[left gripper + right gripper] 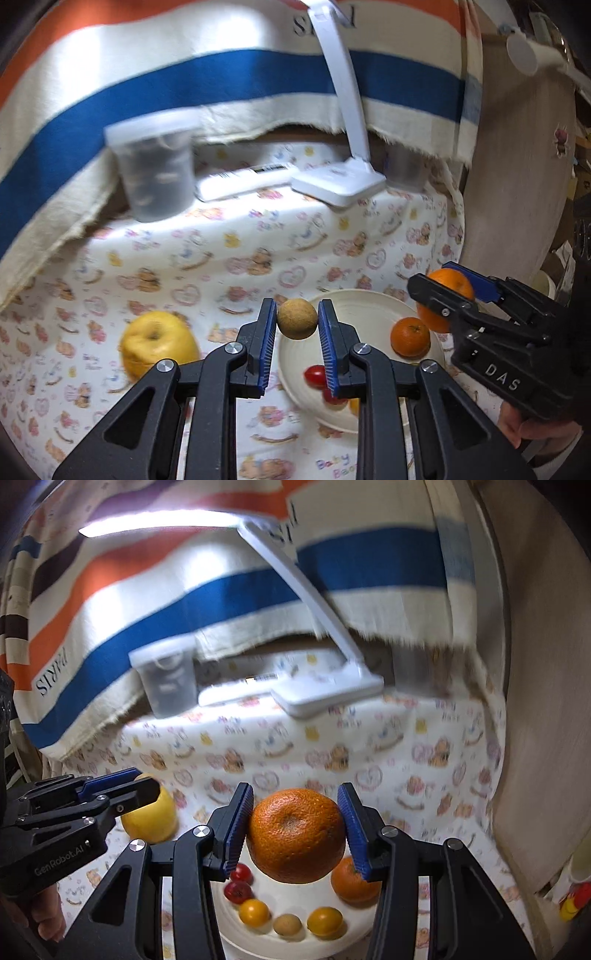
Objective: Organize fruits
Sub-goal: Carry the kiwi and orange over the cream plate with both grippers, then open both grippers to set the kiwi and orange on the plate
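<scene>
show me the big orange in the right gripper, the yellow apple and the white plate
big orange (295, 834): right wrist view, middle of its peel, between the pads.
yellow apple (157, 341): left wrist view, its front face.
white plate (369, 301): left wrist view, bare far rim.

Dimpled orange (295, 834), glossy plate (369, 299), printed cloth (221, 258), plastic lamp (340, 181)

Striped cloth (207, 74) backdrop — lit lamp (325, 635)

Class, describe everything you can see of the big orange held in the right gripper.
The large round orange has bright, pebbled, glossy peel and a dimpled end facing the camera. It hangs clamped between the right gripper's blue ribbed pads, above the cream plate, touching nothing else. It looks whole and unpeeled.
</scene>
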The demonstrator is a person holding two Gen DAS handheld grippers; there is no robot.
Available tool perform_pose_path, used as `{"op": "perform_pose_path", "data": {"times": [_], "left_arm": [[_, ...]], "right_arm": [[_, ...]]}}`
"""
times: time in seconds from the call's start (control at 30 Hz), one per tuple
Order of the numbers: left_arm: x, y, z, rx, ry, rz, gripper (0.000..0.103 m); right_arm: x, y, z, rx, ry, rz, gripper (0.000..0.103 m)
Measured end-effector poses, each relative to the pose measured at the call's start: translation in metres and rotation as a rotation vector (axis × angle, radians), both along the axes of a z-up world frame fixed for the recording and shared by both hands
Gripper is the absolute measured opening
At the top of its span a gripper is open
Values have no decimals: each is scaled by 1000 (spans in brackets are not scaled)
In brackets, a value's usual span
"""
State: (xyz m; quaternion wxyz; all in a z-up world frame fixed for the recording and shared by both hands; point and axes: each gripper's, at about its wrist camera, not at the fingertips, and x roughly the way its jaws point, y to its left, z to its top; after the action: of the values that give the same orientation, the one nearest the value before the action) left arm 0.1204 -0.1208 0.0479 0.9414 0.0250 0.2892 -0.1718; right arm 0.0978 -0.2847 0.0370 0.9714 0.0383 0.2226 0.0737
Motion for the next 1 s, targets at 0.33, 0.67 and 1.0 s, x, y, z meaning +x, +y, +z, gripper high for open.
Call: {"op": "perform_pose_path", "data": {"times": [0.33,0.67,1.0], "left_arm": [[20,-12,-50,8,104,-33,22],[22,-22,-71,31,167,-69,22],[27,-27,-81,33,226,-98,22]], "right_arm": [[22,-20,-26,24,75,-44,49],[31,-24,-39,46,126,-28,49],[32,-29,-41,84,141,-25,49]]}}
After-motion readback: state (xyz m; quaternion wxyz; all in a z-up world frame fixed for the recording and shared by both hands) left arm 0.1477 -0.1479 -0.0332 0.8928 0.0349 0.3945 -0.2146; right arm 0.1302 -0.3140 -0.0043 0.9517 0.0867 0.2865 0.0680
